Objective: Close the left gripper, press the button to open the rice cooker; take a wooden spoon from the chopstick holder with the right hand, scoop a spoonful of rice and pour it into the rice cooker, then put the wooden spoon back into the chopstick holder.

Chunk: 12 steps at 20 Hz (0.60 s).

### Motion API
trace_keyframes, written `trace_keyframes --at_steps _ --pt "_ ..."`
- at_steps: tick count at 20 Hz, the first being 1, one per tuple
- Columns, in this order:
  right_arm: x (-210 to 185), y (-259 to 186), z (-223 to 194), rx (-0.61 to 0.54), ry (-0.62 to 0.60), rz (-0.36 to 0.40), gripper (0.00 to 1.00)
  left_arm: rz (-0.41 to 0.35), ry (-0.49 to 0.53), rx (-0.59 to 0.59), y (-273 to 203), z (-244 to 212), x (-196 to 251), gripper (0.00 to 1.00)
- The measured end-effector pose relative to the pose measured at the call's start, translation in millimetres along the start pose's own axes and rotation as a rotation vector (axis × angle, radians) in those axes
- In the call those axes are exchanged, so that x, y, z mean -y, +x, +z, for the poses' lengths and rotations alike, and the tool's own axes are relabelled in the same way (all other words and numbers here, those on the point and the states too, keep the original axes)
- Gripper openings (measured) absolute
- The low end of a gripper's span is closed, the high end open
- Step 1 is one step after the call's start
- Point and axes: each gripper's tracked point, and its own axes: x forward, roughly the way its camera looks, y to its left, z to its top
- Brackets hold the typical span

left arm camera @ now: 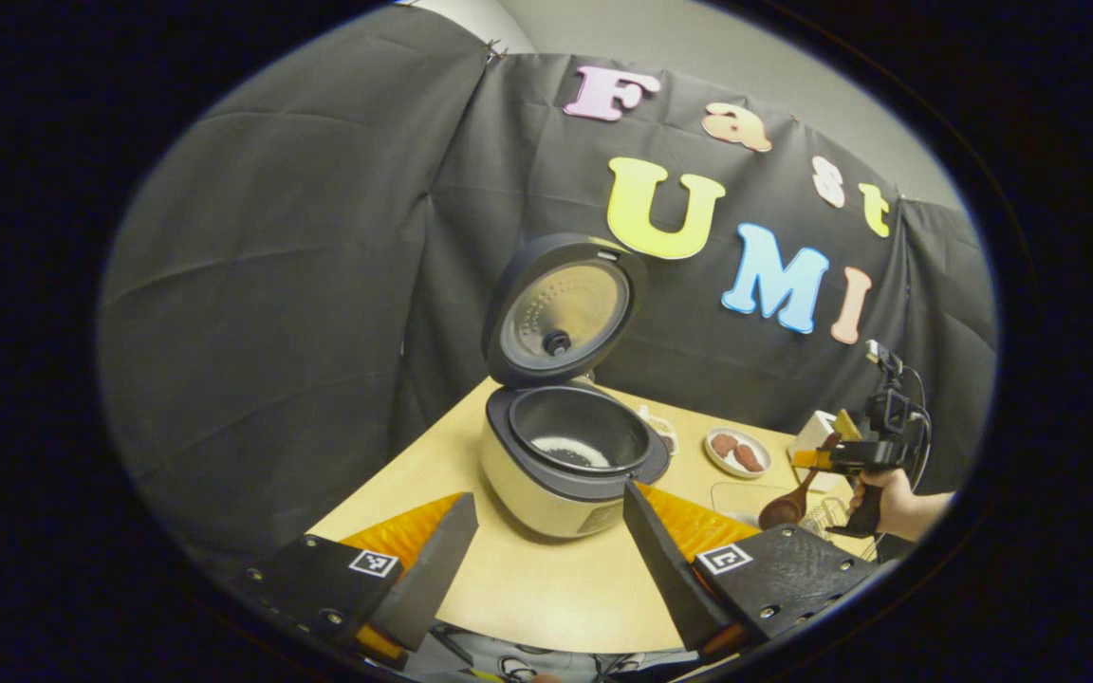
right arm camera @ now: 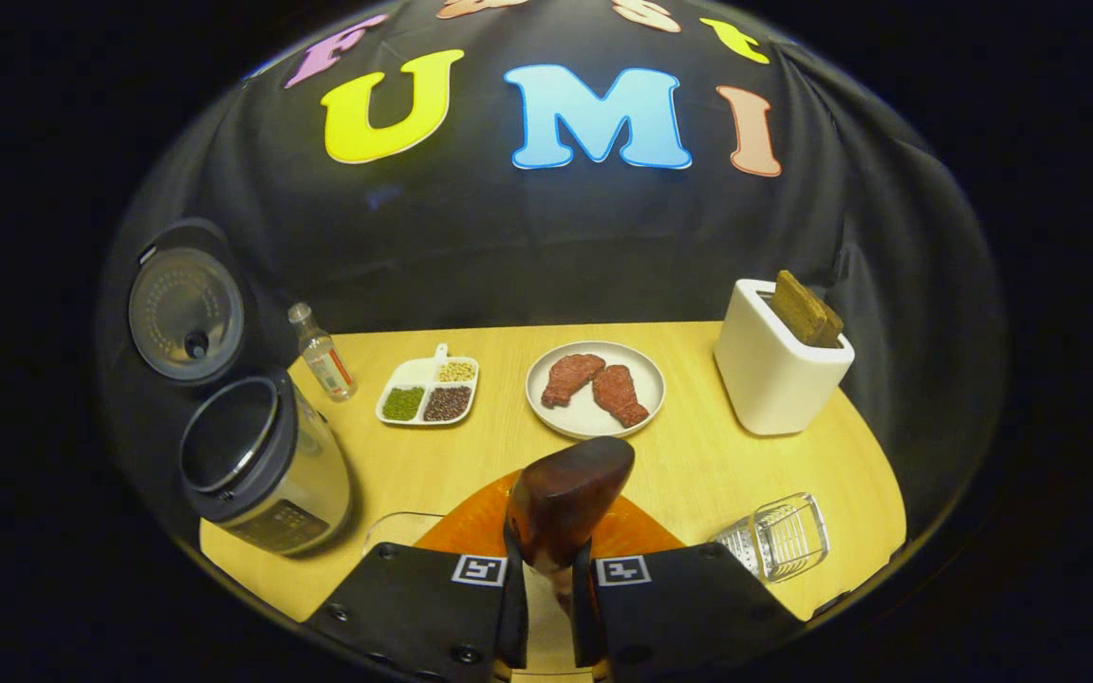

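The cooker (left arm camera: 565,455) stands open on the table (left arm camera: 546,588) at 12 o'clock from the left gripper (left arm camera: 546,560) — lid (left arm camera: 561,308) upright, some rice in the pot. That gripper's jaws are spread, holding nothing. The right gripper (right arm camera: 546,593) pinches the spoon (right arm camera: 565,498) by its handle, bowl forward. Beyond it at 12 is a plate (right arm camera: 594,417); the holder (right arm camera: 779,536) lies at 3 o'clock — clear, on the table.

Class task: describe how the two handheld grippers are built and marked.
Each gripper, the left gripper and the right gripper, has black bolted finger mounts, each bearing a square black-and-white marker tag. Seen from the left gripper view, the right gripper is a dark pistol-grip device with cables, held in a hand.
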Motion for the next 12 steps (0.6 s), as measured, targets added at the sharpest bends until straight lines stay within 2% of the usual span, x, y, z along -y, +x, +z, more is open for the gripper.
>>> trace_keyframes --at_steps 3,6,8,11,12 --pt "-7.6 4.0 -29.4 -0.076 -0.016 0.003 0.20 -0.002 0.015 0.002 3.7 1.0 -9.2 0.98" --pt "-12.3 4.0 -33.8 -0.097 0.028 -0.003 0.17 -0.001 0.000 0.002 6.2 1.6 -17.0 0.99" --pt "-22.5 3.9 -41.8 -0.131 0.078 0.017 0.20 0.005 -0.017 0.006 4.1 2.5 -23.2 0.99" --pt "-37.4 2.8 -48.4 -0.177 0.184 0.051 0.20 0.011 -0.040 0.003 0.5 -5.1 -29.2 0.98" --pt "-44.6 1.4 -53.2 -0.204 0.221 0.068 0.17 0.012 -0.048 -0.006 -1.6 -8.4 -32.3 0.98"
